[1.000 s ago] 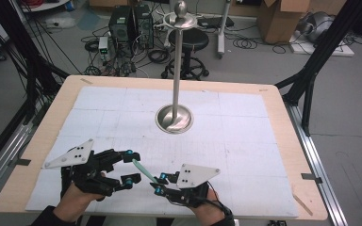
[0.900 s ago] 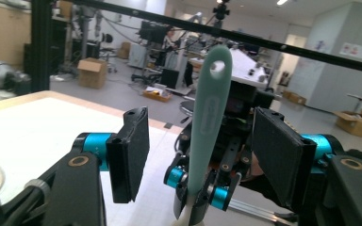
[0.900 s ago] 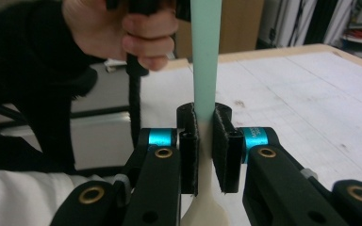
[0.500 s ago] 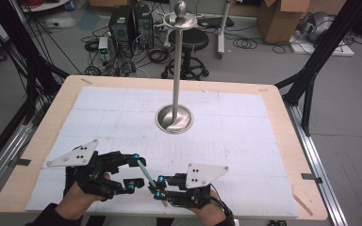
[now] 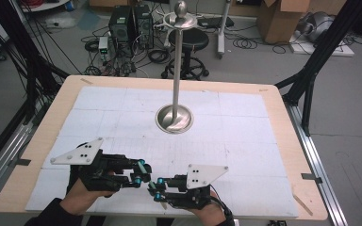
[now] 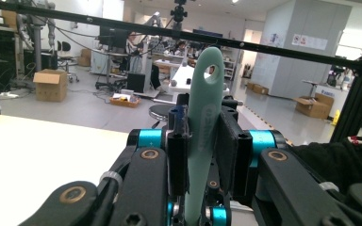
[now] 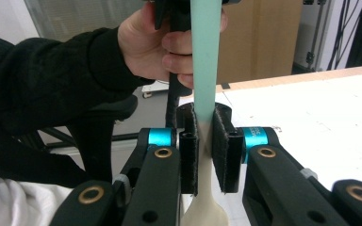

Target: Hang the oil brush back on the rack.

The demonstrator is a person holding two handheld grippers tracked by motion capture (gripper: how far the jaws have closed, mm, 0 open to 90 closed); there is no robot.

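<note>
Both grippers are clamped on one pale green silicone spatula (image 6: pixel 202 127), which bridges the short gap between them low over the near edge of the table (image 5: pixel 283 117). The left gripper (image 5: pixel 143 172) has just been closing its jaws, and the left gripper view shows its pads now pressed against the handle just below the hanging hole, so that end pokes out past the jaws. The right gripper (image 5: pixel 156 188) pinches the same spatula farther down, at the neck where the green handle gives way to the cream-coloured blade (image 7: pixel 205 212); the blade lies on the near side of its pads.

Gripping at two separated points along the handle looks like a handover, or a regrasp to fix how the tool sits: the right gripper steadies it by the neck so the left can take a square hold near the hole. The person's left hand (image 7: pixel 158 37) is wrapped around its gripper body close by, with the two tools meeting nearly head-on.

A metal stand (image 5: pixel 175 89) with a round base and a top ring stands upright mid-table, well apart from the spatula; the hole in the handle suggests it may be meant to hang there, though that is only a guess
</note>
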